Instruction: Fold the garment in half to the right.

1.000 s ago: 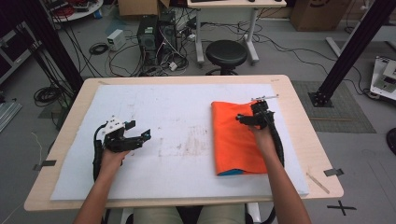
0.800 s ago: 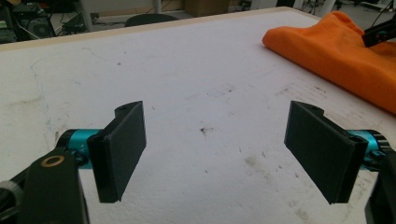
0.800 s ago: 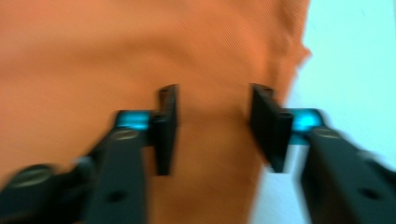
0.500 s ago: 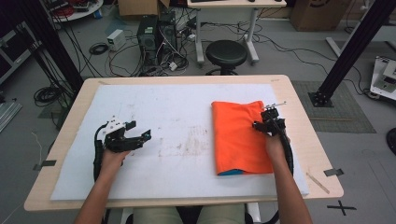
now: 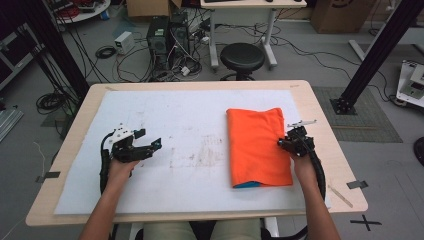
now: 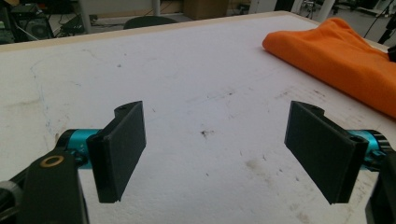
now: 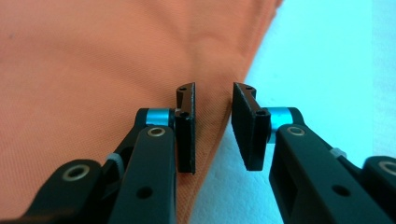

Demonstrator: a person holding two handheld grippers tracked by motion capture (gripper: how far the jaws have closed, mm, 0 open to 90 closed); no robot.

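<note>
A folded orange cloth (image 5: 257, 145) lies flat on the right half of the white mat (image 5: 190, 120), with a bit of blue showing at its near edge. My right gripper (image 5: 286, 143) is low at the cloth's right edge. In the right gripper view its jaws have just been closing; they stand a narrow gap apart (image 7: 212, 100) astride the hem of the cloth (image 7: 93, 60), and the pads do not press on it. My left gripper (image 5: 150, 139) rests on the mat at the left, wide open (image 6: 215, 140) and holding nothing, with the cloth (image 6: 341, 56) far off to its right.
The mat covers most of the wooden table (image 5: 330, 150) and is stained near the middle. Bits of tape lie at the table's near right corner (image 5: 356, 184). Behind the table stand a black stool (image 5: 242, 57), a computer tower (image 5: 159, 35) and tangled cables.
My right gripper has moved right and toward the person, from over the cloth down to its right edge, and its jaws have narrowed. The left gripper has kept still.
</note>
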